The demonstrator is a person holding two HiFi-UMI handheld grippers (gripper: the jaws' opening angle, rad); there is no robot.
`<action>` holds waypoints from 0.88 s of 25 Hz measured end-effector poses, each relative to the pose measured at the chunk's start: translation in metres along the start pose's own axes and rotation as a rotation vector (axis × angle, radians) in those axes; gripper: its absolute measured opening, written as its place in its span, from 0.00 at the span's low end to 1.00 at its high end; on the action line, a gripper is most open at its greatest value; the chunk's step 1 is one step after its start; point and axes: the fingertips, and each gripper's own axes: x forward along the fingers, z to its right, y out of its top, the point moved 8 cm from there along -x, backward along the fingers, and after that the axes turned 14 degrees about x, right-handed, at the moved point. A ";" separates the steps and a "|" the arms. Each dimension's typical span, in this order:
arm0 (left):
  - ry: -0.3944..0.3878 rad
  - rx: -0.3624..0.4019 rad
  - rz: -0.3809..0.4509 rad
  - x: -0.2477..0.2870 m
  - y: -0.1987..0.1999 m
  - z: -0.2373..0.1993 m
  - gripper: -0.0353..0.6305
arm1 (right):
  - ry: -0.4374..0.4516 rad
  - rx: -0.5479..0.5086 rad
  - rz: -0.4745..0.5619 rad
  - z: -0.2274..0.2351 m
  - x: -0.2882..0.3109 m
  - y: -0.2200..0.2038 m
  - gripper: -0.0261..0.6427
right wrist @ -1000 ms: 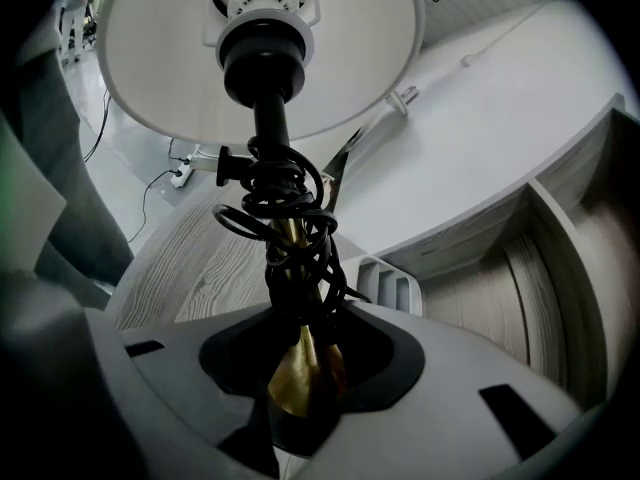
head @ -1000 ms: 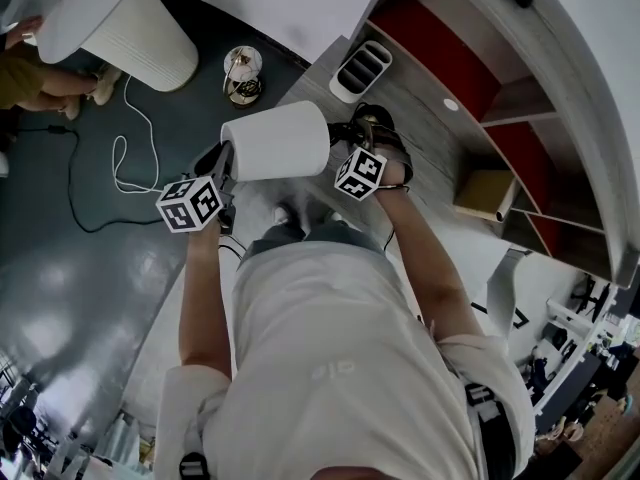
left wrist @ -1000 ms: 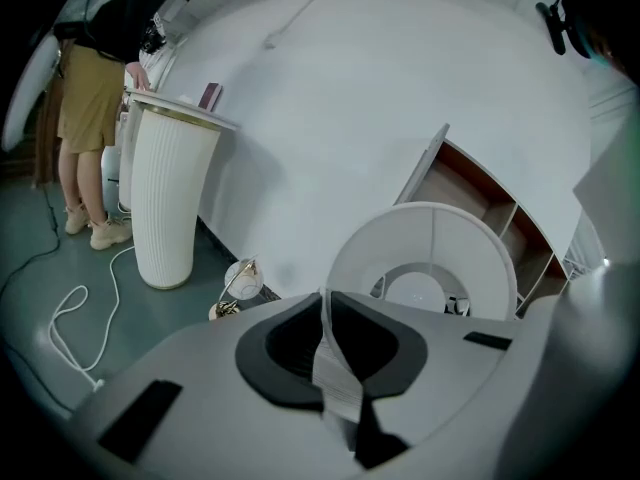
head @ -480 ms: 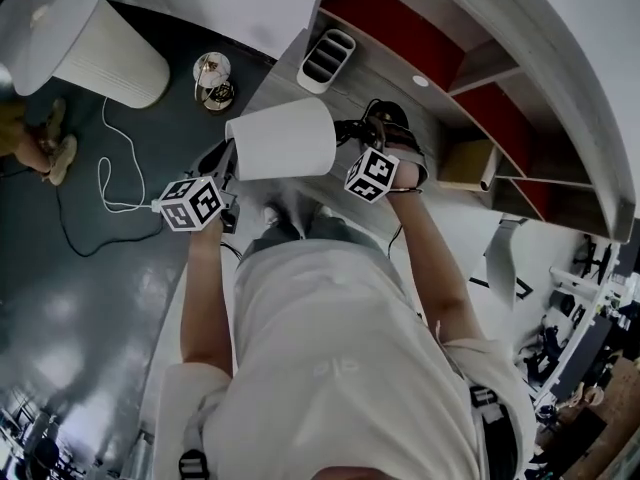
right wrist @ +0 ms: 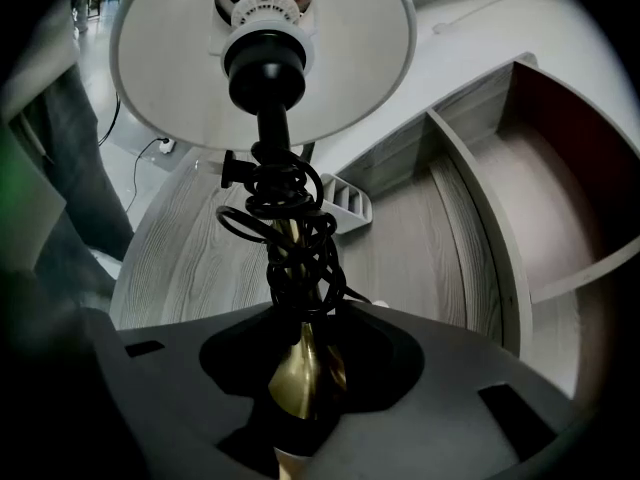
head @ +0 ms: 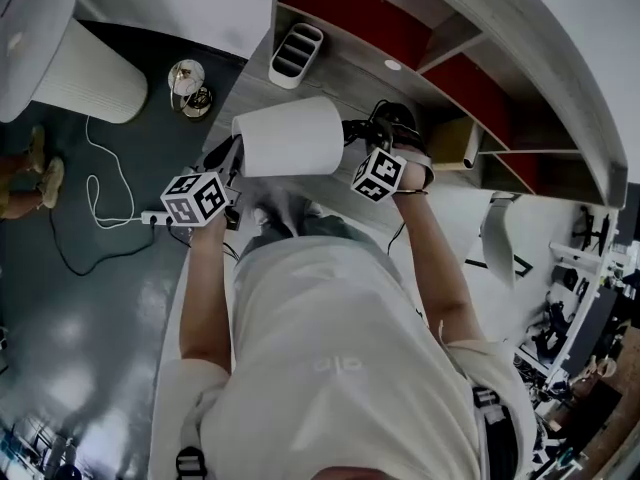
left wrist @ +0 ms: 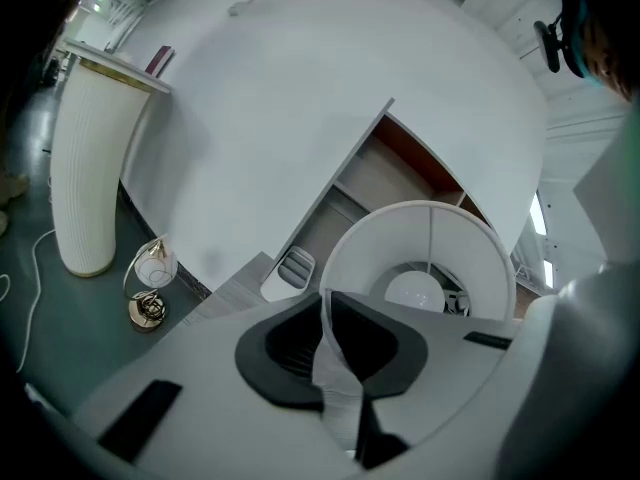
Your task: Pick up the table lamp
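The left gripper [left wrist: 332, 333] is pinching the rim of the white shade [left wrist: 420, 253], jaws nearly together; the lamp [head: 292, 136] is hanging sideways in the air above the desk [head: 330, 78]; the right gripper [right wrist: 303, 343], jaws partway apart, is clamping its brass stem [right wrist: 298, 370] below the coiled cord [right wrist: 290, 218]

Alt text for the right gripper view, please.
The right tongs grip the lamp stem, seen from below. Black cord is wound round the stem under the white shade; a grey wooden desk lies behind.
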 end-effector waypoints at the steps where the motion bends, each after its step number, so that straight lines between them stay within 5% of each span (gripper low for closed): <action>1: -0.007 0.003 -0.003 0.003 0.000 0.003 0.12 | -0.003 0.006 -0.005 0.000 -0.001 -0.005 0.28; 22: -0.028 0.008 -0.032 0.028 -0.004 0.025 0.12 | 0.026 0.016 -0.011 0.001 -0.003 -0.041 0.27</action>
